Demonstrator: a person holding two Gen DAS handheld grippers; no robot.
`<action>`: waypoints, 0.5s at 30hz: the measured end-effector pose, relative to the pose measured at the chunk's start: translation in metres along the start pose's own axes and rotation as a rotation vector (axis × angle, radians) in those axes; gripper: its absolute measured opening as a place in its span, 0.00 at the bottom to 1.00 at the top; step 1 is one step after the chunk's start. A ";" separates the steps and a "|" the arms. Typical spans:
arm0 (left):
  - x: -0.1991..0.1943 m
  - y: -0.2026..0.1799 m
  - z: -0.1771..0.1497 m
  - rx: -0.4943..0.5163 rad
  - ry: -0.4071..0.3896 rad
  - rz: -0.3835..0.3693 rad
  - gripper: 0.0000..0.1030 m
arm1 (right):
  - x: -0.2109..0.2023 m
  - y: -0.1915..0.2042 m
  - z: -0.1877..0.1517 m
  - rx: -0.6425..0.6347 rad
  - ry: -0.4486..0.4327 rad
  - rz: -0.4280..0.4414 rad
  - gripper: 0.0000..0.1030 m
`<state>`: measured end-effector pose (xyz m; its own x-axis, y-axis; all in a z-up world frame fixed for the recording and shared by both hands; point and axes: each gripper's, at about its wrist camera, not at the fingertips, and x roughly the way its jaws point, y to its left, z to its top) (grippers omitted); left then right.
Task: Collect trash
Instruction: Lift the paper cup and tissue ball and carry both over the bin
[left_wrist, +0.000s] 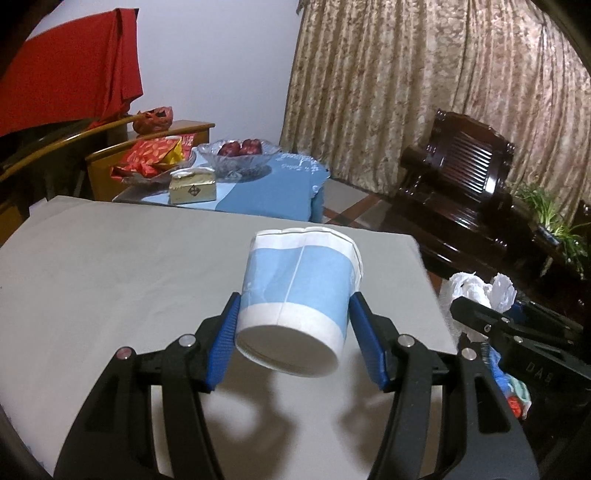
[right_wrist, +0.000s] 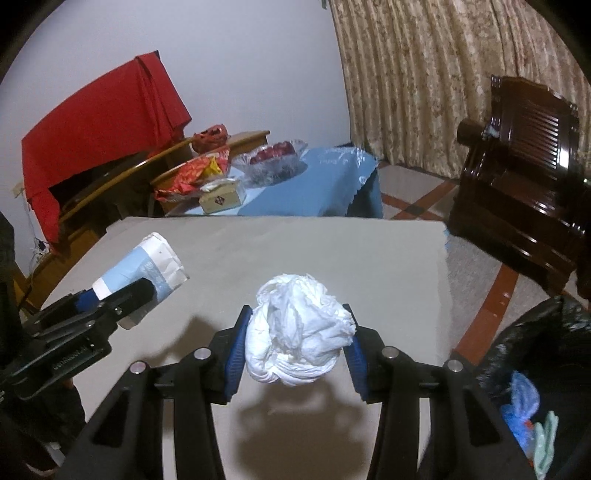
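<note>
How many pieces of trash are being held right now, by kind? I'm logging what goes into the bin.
Paper cup, blue and white, in the left gripper: 1
Crumpled white tissue wad, in the right gripper: 1
Total held: 2
Both are lifted above the grey table; the black-lined bin sits at the right.

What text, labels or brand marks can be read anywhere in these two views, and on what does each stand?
"DAB": on the black body of the right tongs, as seen from the left wrist view.
Embossed lettering on the body of the left tongs: too blurred to read.
Dark diamond emblem on the tissue box: no legible words.
Script on the blue tablecloth: too small to read.
Paper cup: no print legible.
</note>
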<state>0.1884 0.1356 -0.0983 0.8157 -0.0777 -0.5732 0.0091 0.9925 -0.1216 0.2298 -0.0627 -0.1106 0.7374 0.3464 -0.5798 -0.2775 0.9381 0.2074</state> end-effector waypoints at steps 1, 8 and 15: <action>-0.006 -0.004 0.000 0.003 -0.006 -0.001 0.56 | -0.007 0.000 0.000 -0.001 -0.007 -0.001 0.45; -0.040 -0.028 0.000 0.023 -0.040 -0.024 0.56 | -0.053 -0.006 0.000 -0.009 -0.060 -0.012 0.45; -0.069 -0.060 0.002 0.061 -0.077 -0.067 0.56 | -0.101 -0.023 -0.003 0.004 -0.117 -0.038 0.45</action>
<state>0.1328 0.0817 -0.0502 0.8539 -0.1387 -0.5017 0.0984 0.9895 -0.1061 0.1603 -0.1193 -0.0591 0.8139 0.3093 -0.4918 -0.2460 0.9504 0.1906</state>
